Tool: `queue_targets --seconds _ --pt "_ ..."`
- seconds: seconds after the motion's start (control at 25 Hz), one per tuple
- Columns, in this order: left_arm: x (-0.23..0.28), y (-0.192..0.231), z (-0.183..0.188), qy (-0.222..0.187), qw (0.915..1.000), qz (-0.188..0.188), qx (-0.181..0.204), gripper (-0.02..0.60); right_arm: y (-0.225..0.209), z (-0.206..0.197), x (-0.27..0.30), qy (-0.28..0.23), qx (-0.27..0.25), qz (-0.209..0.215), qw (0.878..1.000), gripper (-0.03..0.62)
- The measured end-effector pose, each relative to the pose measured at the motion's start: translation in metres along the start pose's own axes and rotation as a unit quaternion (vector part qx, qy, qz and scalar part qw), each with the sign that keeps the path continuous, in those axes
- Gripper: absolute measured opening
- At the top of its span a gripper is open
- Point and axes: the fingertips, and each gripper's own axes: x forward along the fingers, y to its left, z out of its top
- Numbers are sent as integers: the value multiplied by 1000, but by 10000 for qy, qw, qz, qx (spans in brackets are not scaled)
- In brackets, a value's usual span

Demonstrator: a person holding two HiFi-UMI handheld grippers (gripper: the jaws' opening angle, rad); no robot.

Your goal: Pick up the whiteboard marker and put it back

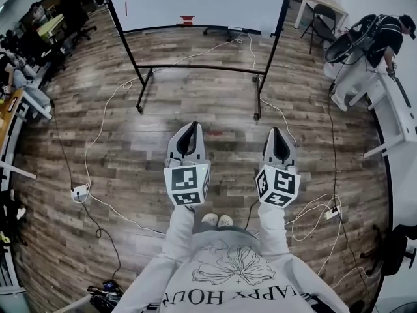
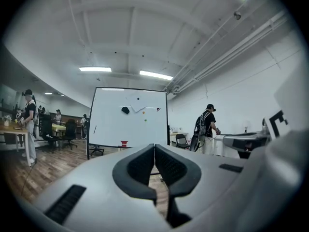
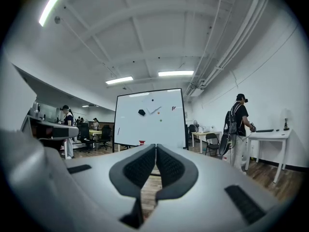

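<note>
A wheeled whiteboard (image 1: 195, 2) stands a few steps ahead on the wood floor. A thin stick that may be the marker (image 1: 126, 8) clings near its left edge, and it shows in the left gripper view (image 2: 94, 129) and the right gripper view (image 3: 119, 131). A small red object (image 1: 187, 20) rests on the board's tray. My left gripper (image 1: 189, 130) and right gripper (image 1: 280, 135) are held side by side at waist height, level and pointing at the board. Both are shut, with nothing between the pads (image 2: 145, 161) (image 3: 166, 163). Both are far from the board.
White cables (image 1: 98, 135) trail over the floor to a power strip (image 1: 79, 191). Another strip (image 1: 332, 212) lies at the right. A person (image 1: 384, 38) stands at a white table (image 1: 397, 116) on the right. Desks and chairs (image 1: 39, 44) with people line the left. A black eraser (image 2: 125, 110) sticks to the board.
</note>
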Motion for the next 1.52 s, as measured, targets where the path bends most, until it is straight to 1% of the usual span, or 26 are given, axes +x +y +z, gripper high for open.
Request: queue_targets --seconds 0.24,0.4,0.56,0.72,0.88,1.08,1.12,1.2,1.4,1.52 --pt "6 -14 -17 146 9998 56 -78 8 -9 -12 5 106 -75 184 9997 8" --pt "15 -23 -22 181 9997 47 -134 8 -17 -17 10 162 -75 258 9995 7" --pt "35 -27 -22 175 9998 -50 -107 8 -22 -20 27 180 -80 288 9994 7" --pt "65 -18 -22 152 9999 9 -78 8 -26 -23 56 204 -83 257 9994 6" --pt "112 -2 -21 115 9999 -29 -116 8 -30 -23 103 197 -130 158 9996 8" --pt "185 28 -11 14 9999 -99 -141 11 -29 -13 179 88 -151 75 9998 6" --pt "200 35 -7 -2 9998 -124 -147 18 -28 -10 194 65 -169 64 9998 6" --pt "229 48 -2 -5 9997 -202 -165 66 -25 -4 225 36 -175 32 9998 6" --pt "296 75 6 -1 9993 -346 -126 66 -21 5 292 -9 -127 -65 9999 6" --pt "331 83 9 47 9991 -422 -80 71 -22 8 323 -6 -181 -111 9998 6"
